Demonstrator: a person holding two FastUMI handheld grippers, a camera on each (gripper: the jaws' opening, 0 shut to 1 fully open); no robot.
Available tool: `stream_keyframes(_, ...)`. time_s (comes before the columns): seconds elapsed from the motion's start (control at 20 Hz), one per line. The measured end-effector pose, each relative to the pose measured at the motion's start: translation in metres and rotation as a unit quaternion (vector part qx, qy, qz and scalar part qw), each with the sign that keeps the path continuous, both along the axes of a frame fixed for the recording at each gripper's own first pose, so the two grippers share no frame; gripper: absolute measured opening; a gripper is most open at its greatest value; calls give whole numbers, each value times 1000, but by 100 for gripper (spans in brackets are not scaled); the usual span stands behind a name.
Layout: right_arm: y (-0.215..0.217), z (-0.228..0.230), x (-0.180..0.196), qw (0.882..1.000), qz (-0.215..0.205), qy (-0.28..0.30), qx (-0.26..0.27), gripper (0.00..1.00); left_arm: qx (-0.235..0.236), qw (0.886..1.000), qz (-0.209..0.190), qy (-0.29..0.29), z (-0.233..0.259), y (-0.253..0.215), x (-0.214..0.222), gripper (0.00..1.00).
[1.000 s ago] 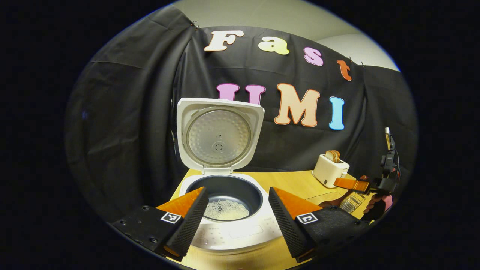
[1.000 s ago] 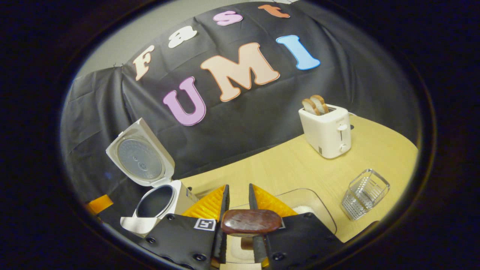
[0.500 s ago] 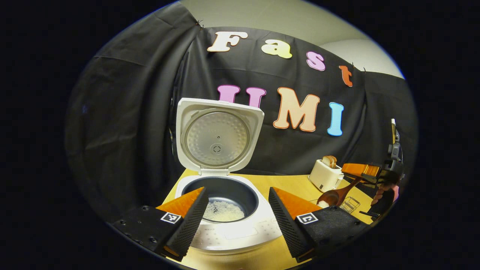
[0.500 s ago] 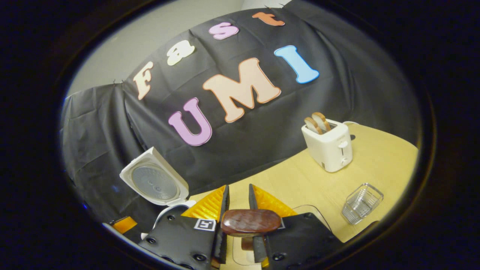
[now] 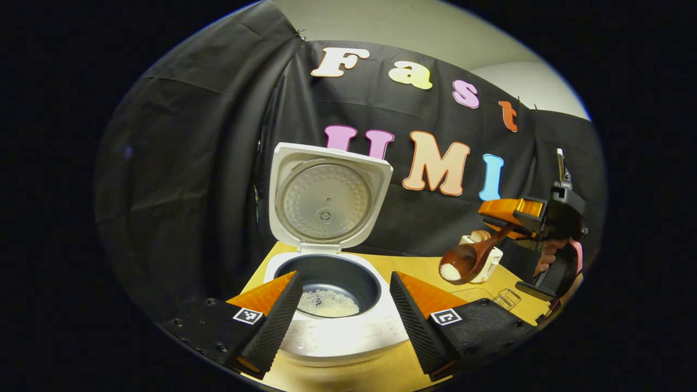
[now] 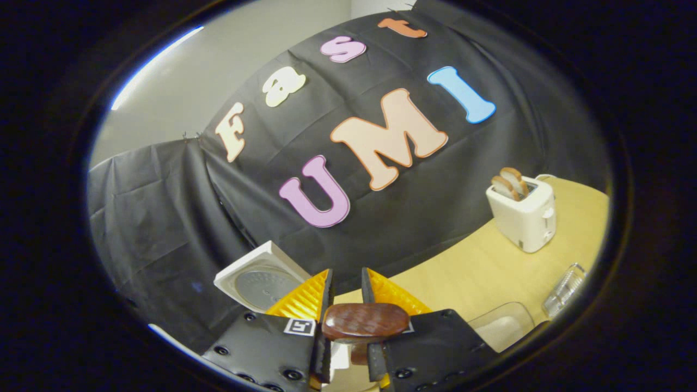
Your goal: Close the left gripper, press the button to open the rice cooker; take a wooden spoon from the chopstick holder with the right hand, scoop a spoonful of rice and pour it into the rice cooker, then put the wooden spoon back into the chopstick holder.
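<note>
The right hand-held gripper (image 5: 498, 220) grasps the wooden spoon (image 5: 463, 264), holding rice, in the air right of the open rice cooker (image 5: 326, 283). The left hand-held gripper (image 5: 346, 305) is released, near the cooker.

You had a glossy white plastic rice cooker (image 5: 337, 337) in front of you, its inner lid plate (image 5: 325, 200) dull, dimpled metal and its pot (image 5: 348, 275) dark and matt. To the cooker's right, the wooden spoon (image 5: 468, 260) looked polished and reddish. The left gripper (image 5: 343, 310) had ribbed, matt black pads (image 5: 277, 321). The table (image 6: 479, 267) was smooth pale wood.
</note>
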State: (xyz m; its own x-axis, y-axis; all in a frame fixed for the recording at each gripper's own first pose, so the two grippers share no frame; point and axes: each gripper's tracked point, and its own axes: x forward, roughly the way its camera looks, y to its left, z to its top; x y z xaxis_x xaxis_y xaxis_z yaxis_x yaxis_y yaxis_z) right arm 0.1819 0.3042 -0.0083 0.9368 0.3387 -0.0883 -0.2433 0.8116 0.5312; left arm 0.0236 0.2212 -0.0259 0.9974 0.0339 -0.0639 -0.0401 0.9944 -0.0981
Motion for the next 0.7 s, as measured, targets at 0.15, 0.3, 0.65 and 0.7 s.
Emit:
stream_keyframes(0.15,44,14,8,999,28,-8,40,29,-1,1000,18,1,-1,17,-5,96)
stream_keyframes(0.3,86,15,17,996,56,-7,67,29,-3,999,37,2,-1,34,-13,95)
stream_keyframes(0.65,149,-21,25,996,91,9,24,29,-9,997,72,5,-6,64,-30,95)
stream_keyframes(0.7,154,-27,25,996,93,5,4,29,-10,997,76,7,-8,67,-32,95)
